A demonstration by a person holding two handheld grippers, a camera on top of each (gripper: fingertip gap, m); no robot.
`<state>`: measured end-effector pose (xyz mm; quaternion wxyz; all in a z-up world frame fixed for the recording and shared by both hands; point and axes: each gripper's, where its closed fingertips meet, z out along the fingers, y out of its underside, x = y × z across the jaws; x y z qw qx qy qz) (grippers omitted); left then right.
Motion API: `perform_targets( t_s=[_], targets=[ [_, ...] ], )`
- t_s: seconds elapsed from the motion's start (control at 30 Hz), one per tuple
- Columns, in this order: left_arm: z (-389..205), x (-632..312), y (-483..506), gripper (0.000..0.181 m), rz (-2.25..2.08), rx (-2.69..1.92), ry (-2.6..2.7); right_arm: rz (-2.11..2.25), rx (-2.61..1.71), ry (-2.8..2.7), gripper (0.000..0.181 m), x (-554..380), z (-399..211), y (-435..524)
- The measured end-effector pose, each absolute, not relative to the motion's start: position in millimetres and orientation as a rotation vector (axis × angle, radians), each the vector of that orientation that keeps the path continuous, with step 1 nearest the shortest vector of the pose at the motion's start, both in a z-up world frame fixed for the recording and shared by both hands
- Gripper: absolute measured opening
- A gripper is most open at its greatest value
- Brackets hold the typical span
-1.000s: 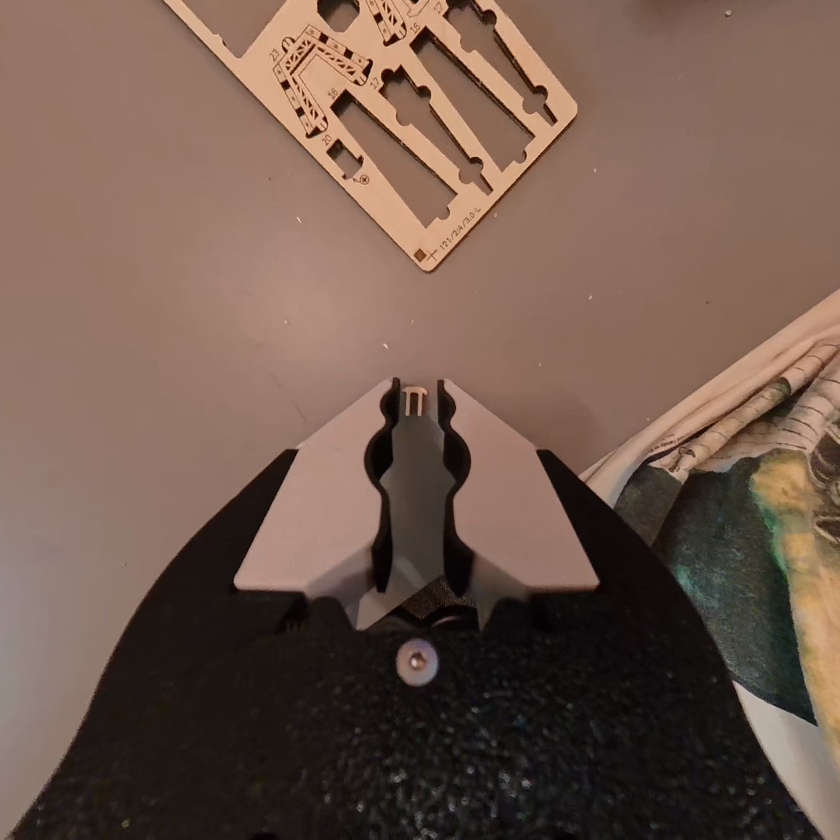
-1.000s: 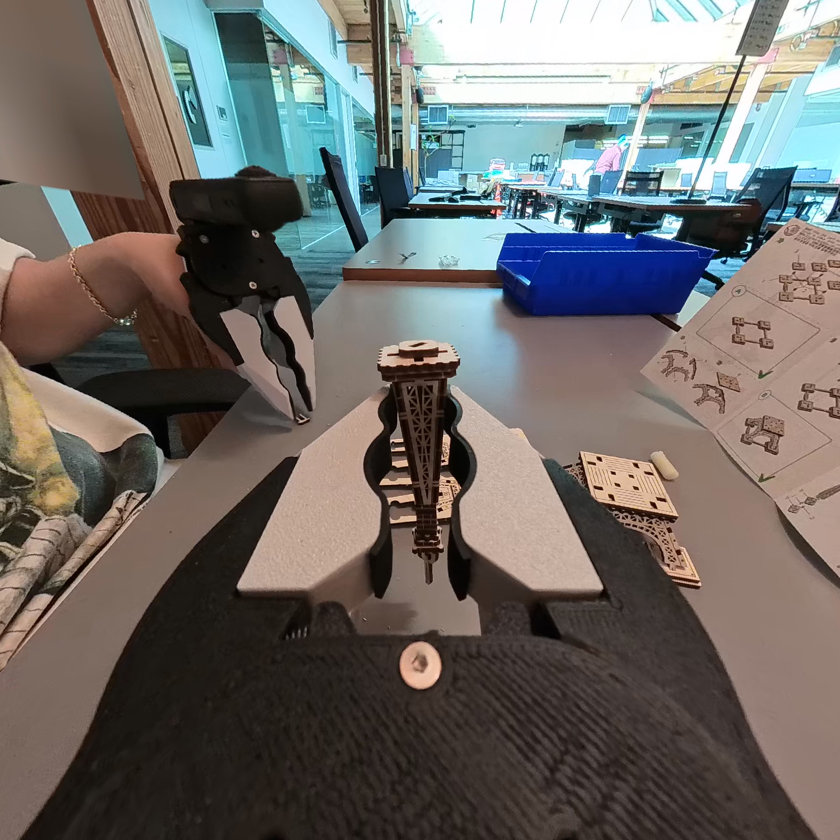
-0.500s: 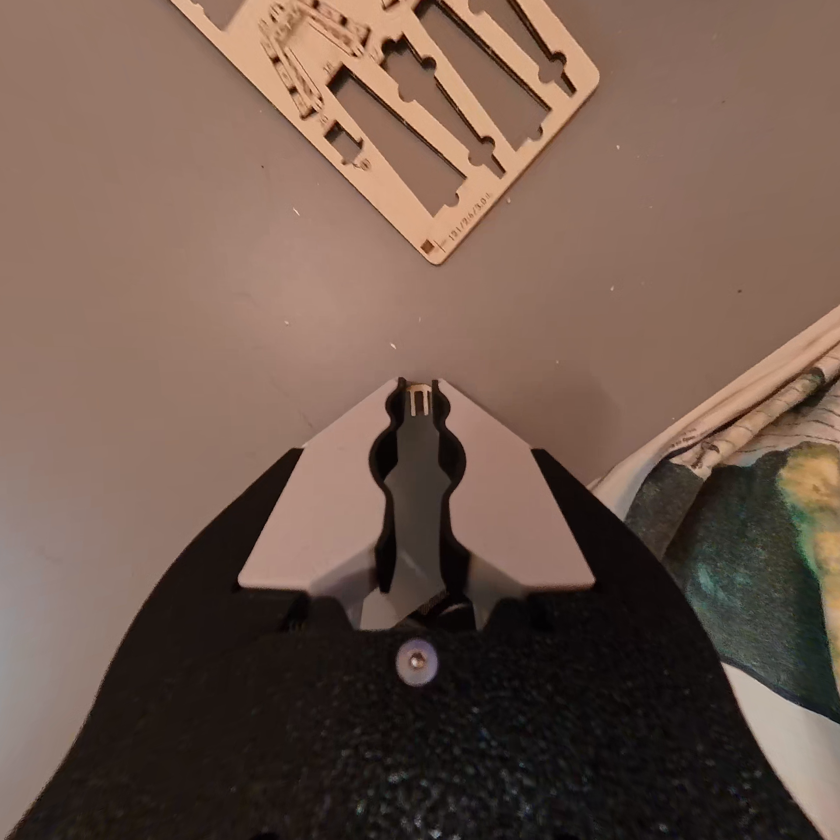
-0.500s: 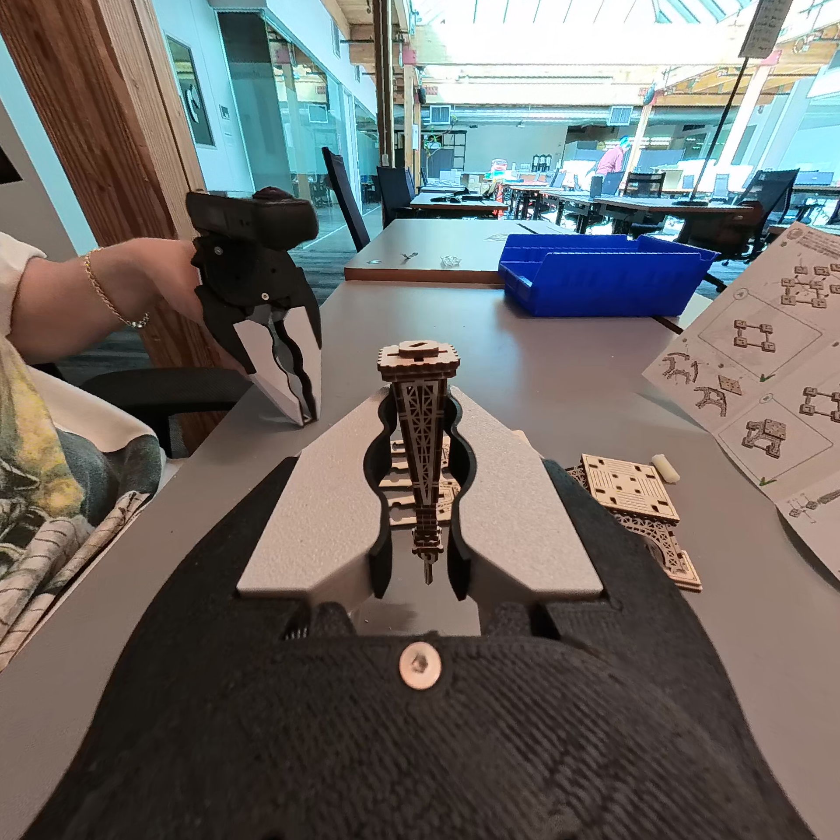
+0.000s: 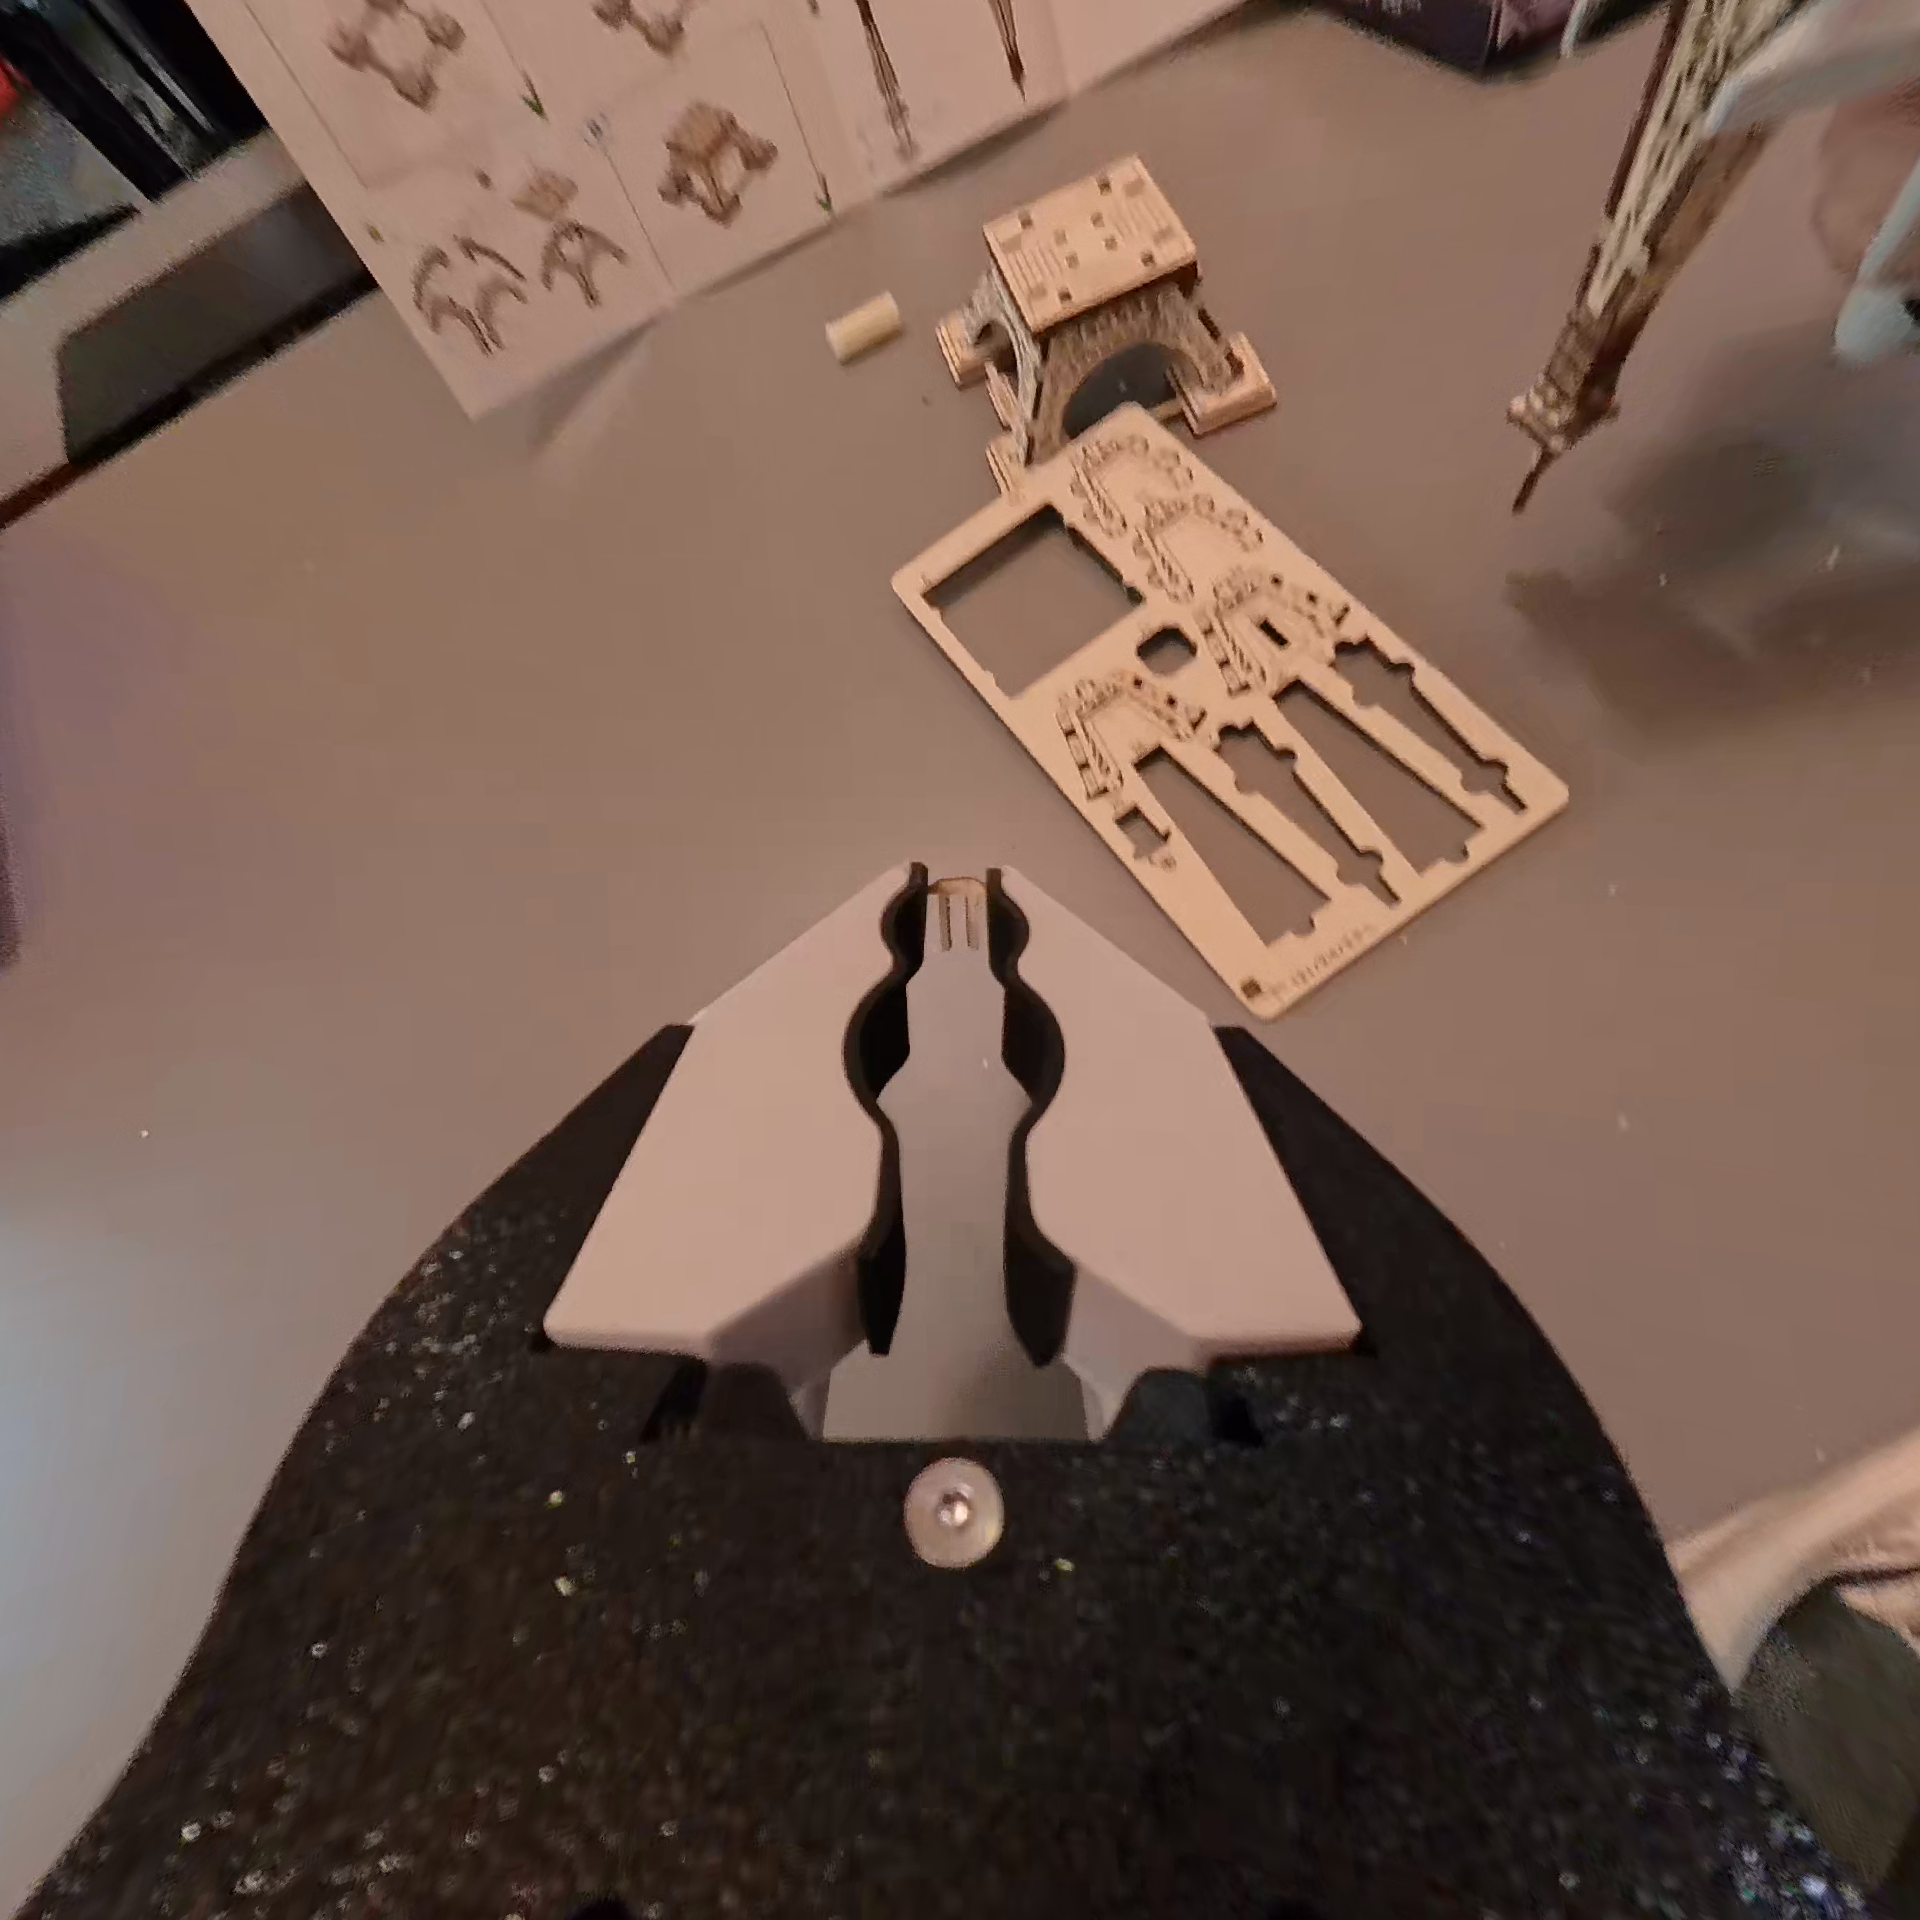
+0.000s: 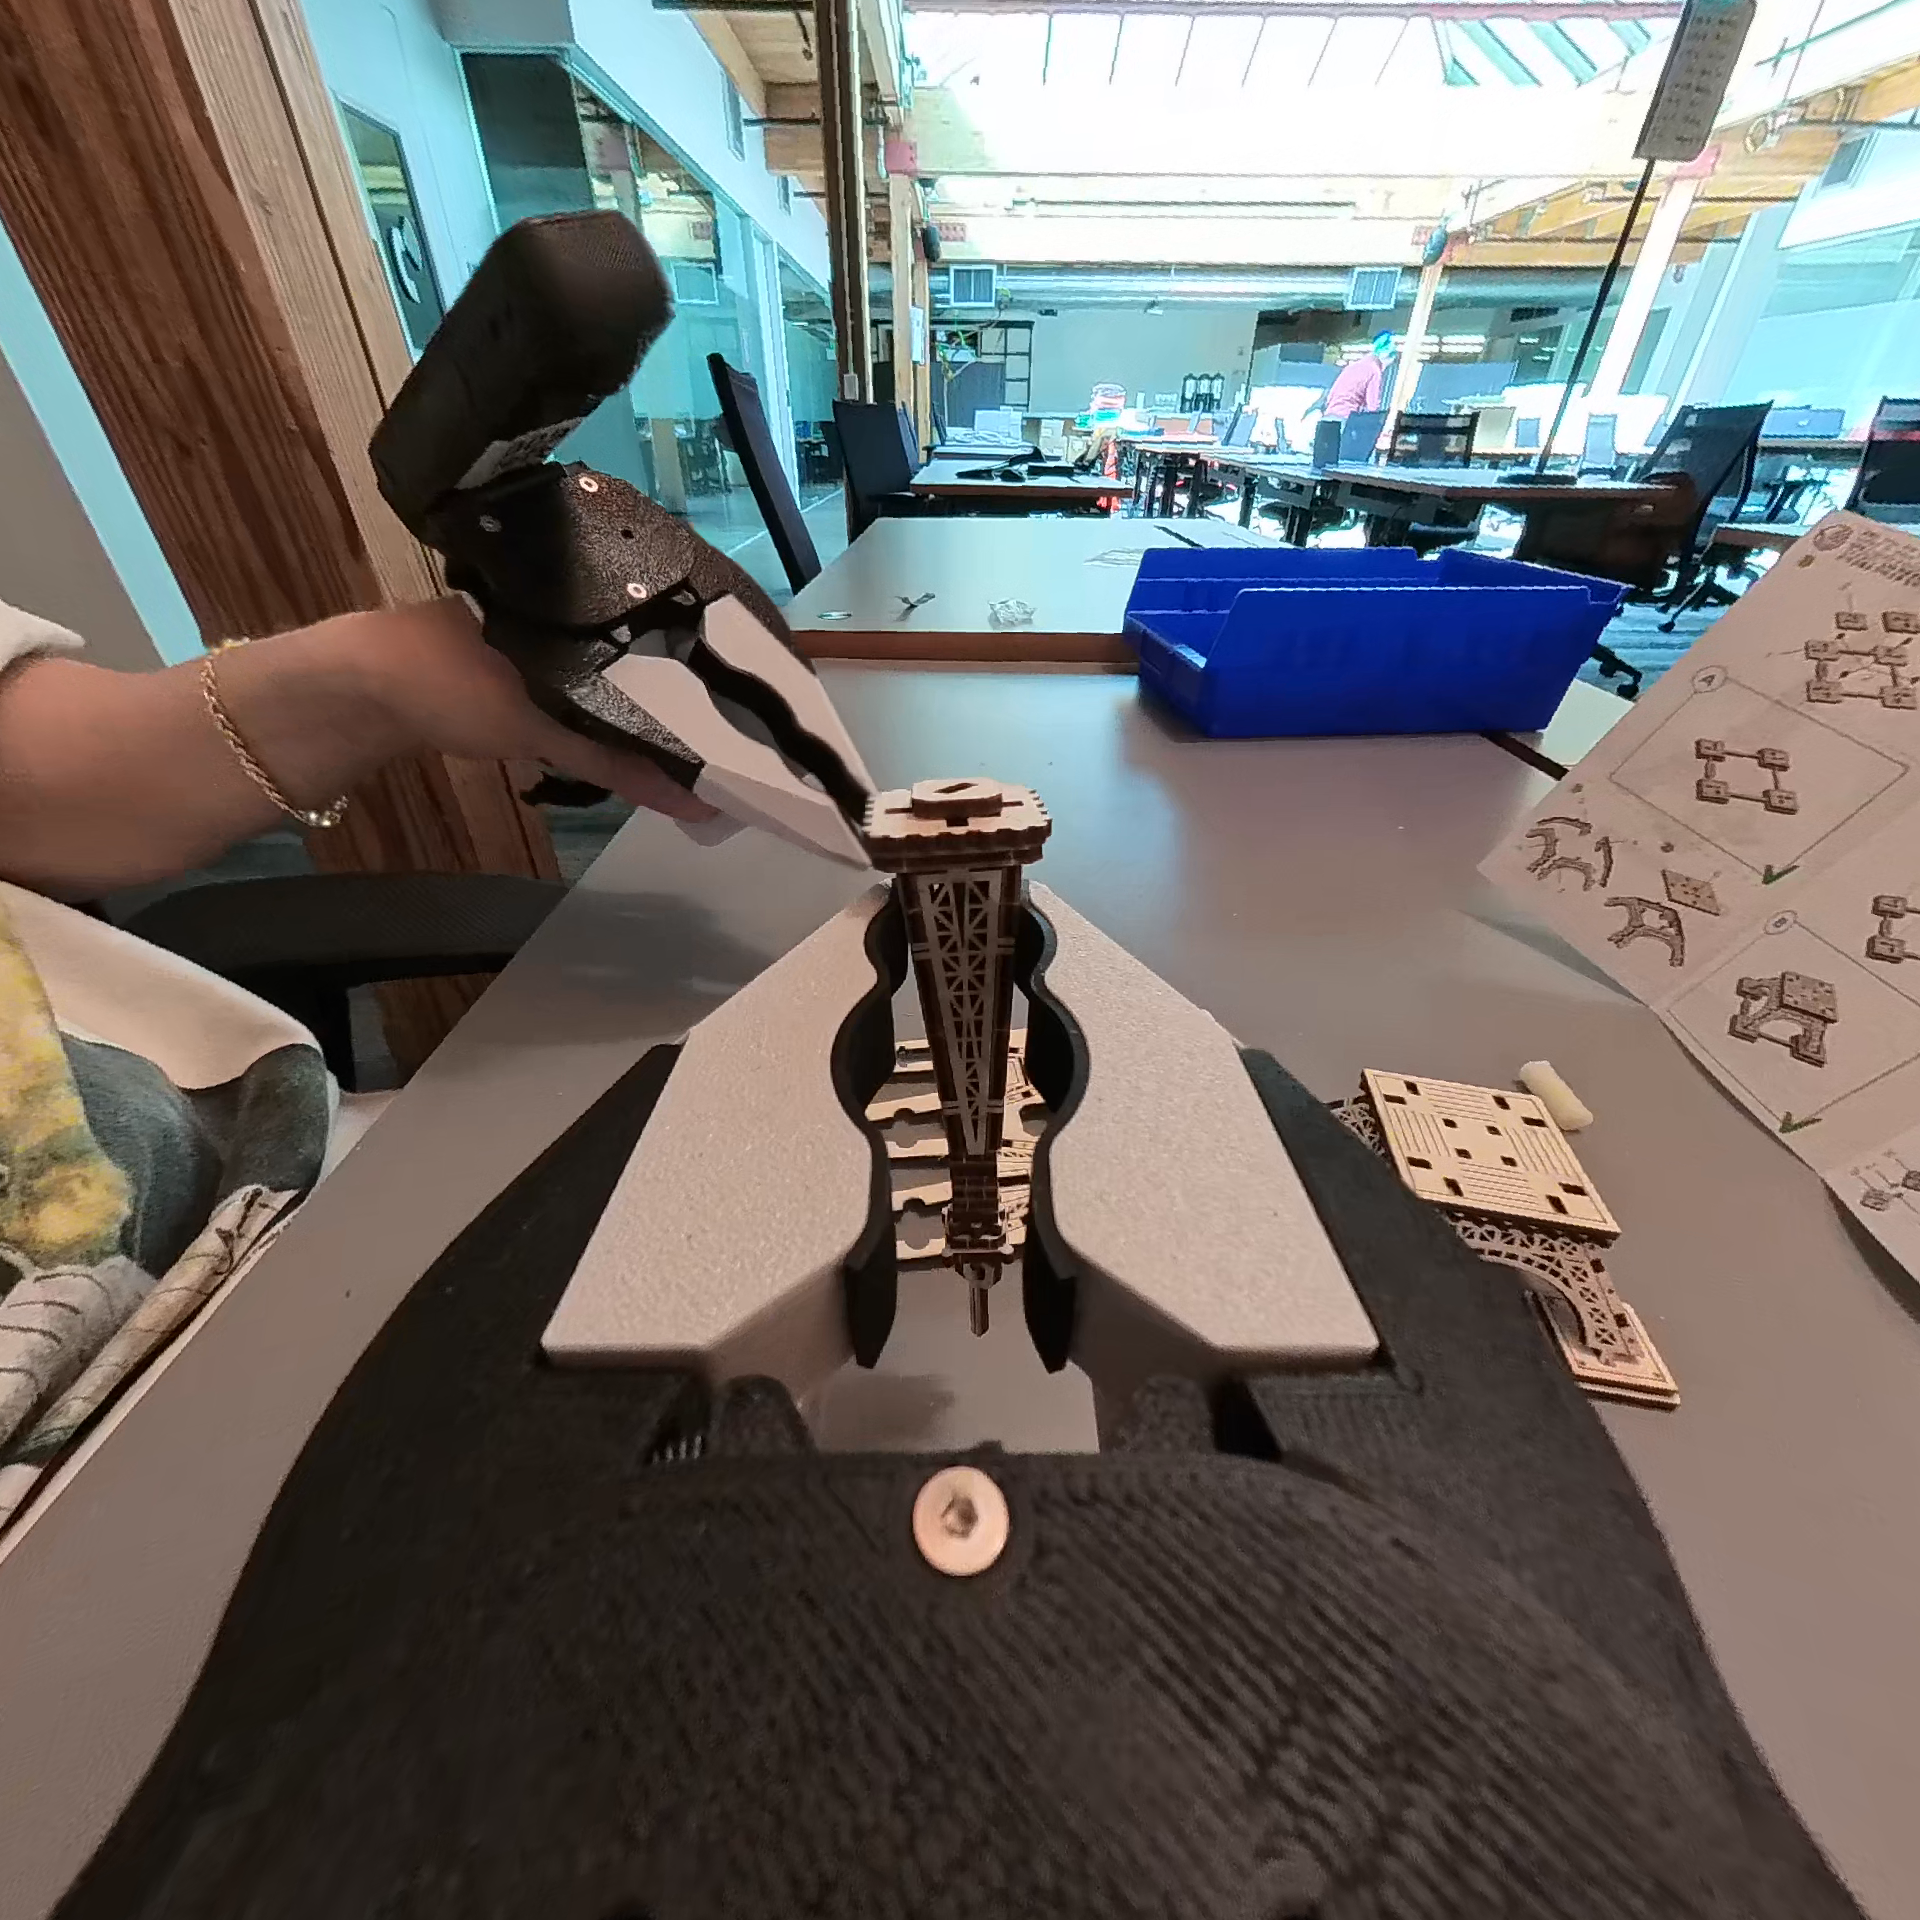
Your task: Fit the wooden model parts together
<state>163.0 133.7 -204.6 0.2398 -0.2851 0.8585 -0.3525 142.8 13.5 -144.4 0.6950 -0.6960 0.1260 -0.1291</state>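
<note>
My right gripper (image 6: 956, 899) is shut on a wooden lattice tower piece (image 6: 961, 997), held with its square platform end up and away and its thin spire tip toward the camera. The tower also shows blurred in the left wrist view (image 5: 1642, 208). My left gripper (image 5: 956, 894) is shut on a small slotted wooden part (image 5: 956, 923) at its tips. In the right wrist view the left gripper (image 6: 857, 831) reaches in from the left, its tips right beside the tower's platform. The wooden arched tower base (image 5: 1101, 291) stands on the grey table (image 5: 468, 727), also visible to the right (image 6: 1496, 1174).
A flat wooden parts sheet with cut-outs (image 5: 1226, 727) lies on the table under the tower. A paper instruction sheet (image 6: 1766, 883) and a small cream cylinder (image 6: 1555, 1091) lie at the right. A blue bin (image 6: 1351, 644) stands behind. A person's printed shirt (image 6: 125, 1143) is at the left table edge. There is about 15 cm between the tips of the two grippers.
My left gripper has lifted from pointing down at the table and swung right and up, bringing its tips beside the tower's platform. The right gripper and tower have stayed still.
</note>
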Motion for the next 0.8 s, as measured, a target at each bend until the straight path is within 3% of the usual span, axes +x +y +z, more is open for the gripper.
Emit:
perform_targets(
  t_s=[0.17, 0.5, 0.8],
  targets=[
    [-178.1, 183.0, 111.4, 0.009, -1.166, -0.781, 2.192, -0.318, -1.516, 0.316, 0.017, 148.2, -140.0, 11.9],
    [-71.2, 165.9, 22.1, 0.009, -1.988, -0.641, 1.837, -0.614, -1.398, 0.519, 0.016, 176.1, -128.2, -1.1],
    [-60.2, 162.0, -2.8, 0.008, -2.551, -0.542, 1.752, -0.58, -1.406, 0.527, 0.016, 171.7, -124.0, 0.2]
  ],
)
